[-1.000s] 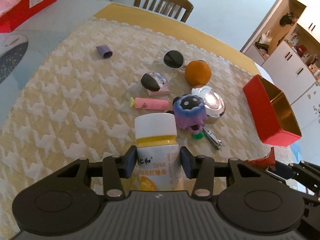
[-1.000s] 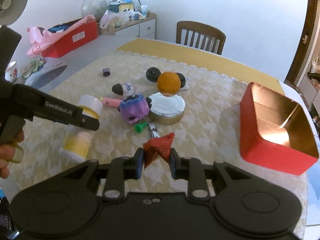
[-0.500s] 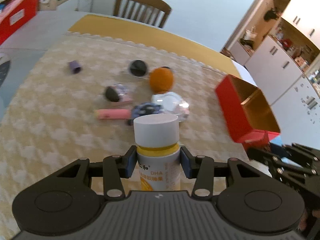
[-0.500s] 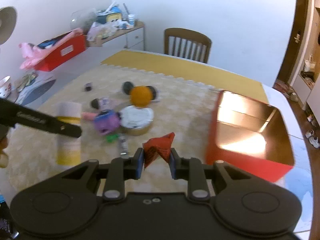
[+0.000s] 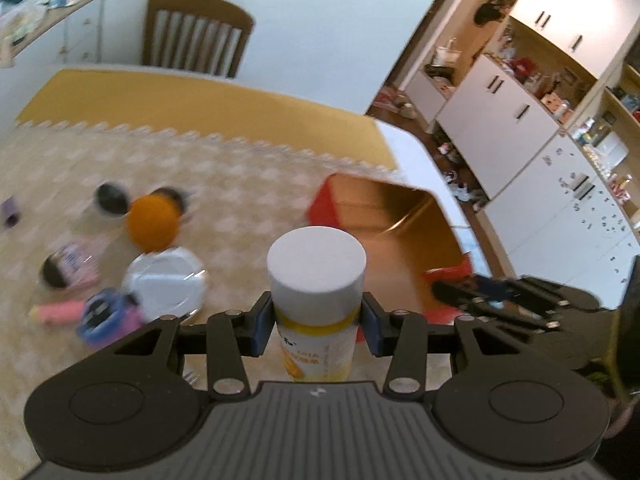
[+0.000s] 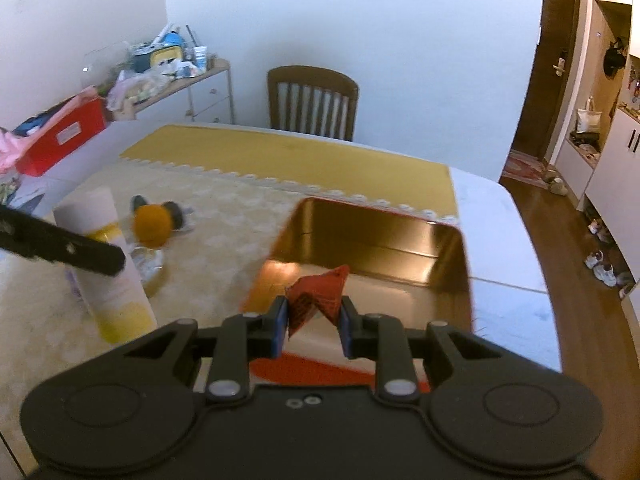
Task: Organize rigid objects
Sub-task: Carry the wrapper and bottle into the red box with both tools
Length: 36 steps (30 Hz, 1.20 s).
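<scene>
Both jaws are pinching: left gripper point(image 5: 316, 330) clamps a white-capped bottle point(image 5: 316, 308) just below its cap, right gripper point(image 6: 314, 326) nips a crinkly red packet point(image 6: 318, 294) over the red tin point(image 6: 400, 240). Bottle looks stiff, smooth, probably slippery; mid-body seems safer.

Bottle point(image 5: 316, 276): white cap, yellow band, white/yellow label; upright, held off the table, left of tin.
Red packet point(image 6: 318, 294): crumpled, pointed tip up; held above tin's near edge.
Tin point(image 6: 460, 264): red outside, gold inside, open, empty as far as visible; on table near right edge.
On cloth, left of tin, blurred: orange ball point(image 5: 152, 222), round silver tin point(image 5: 164, 282), purple toy point(image 5: 102, 316), pink tube point(image 5: 60, 312).
</scene>
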Each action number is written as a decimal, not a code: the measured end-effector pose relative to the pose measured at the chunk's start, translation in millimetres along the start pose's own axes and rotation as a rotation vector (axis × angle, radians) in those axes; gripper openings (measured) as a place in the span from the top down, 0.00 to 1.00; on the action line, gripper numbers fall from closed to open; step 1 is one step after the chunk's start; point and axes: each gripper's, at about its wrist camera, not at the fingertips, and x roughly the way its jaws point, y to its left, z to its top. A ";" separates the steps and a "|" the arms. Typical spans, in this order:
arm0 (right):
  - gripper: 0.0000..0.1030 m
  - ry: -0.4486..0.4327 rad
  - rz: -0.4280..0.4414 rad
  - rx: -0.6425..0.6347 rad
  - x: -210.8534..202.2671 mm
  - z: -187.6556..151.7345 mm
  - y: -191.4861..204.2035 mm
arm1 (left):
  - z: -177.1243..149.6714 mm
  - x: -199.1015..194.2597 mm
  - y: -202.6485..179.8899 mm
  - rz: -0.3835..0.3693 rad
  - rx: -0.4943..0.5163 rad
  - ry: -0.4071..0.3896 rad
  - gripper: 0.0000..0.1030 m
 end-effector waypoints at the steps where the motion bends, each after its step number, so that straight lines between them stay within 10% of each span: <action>1: 0.75 0.004 -0.003 0.001 4.1 0.7 -7.4 | 6.8 4.3 -7.6 -0.012 0.010 0.005 0.57; 9: 0.75 0.056 -0.005 0.014 33.6 -0.1 -41.6 | 48.8 46.5 -55.6 -0.067 0.011 0.063 0.57; 36: 0.75 0.178 0.087 0.077 85.9 5.0 -75.2 | 80.8 186.8 -89.4 0.119 0.179 0.239 0.57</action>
